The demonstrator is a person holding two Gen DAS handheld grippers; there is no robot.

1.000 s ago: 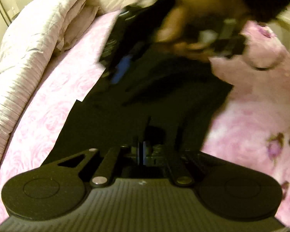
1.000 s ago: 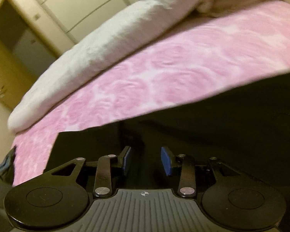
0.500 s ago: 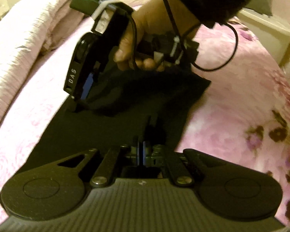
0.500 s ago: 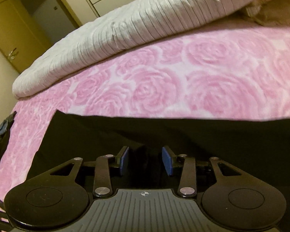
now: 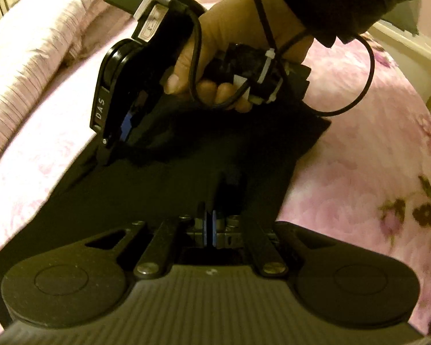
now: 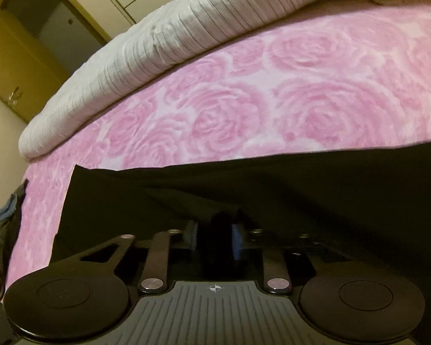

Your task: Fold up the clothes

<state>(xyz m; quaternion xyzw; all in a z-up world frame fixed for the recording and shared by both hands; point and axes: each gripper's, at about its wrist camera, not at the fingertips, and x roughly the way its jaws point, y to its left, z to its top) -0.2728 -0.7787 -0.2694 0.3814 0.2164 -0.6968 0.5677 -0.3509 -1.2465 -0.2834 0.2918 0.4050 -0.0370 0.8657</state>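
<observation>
Left wrist view: a black, soft fabric garment [image 5: 186,178] lies spread on a bed covered with a pink rose-printed bedspread [image 5: 359,172]. The left gripper [image 5: 209,227] has its blue-padded jaws pressed together, with a dark ridge of the garment rising just ahead of them; the cloth appears pinched there, most likely to anchor the near edge while the other side is worked. Across the garment, a person's hand [image 5: 232,46] grips the black handle of the right gripper [image 5: 126,126], which tilts down onto the far left part of the cloth, its trailing black cable [image 5: 359,80] looping over the bedspread. The garment's long axis seems to run from this camera away towards that hand, its far right corner pointing out over the bedspread.

Right wrist view: the right gripper [image 6: 214,238] is closing, and a bunched fold of the black garment [image 6: 273,189] stands between its blue pads [image 6: 237,240]; the aim is probably to lift this edge for a fold. Here the garment's far hem runs straight across the frame, a square corner at left. A rolled, pale ribbed quilt [image 6: 158,51] lies along the far side of the bed, well apart from the garment.
</observation>
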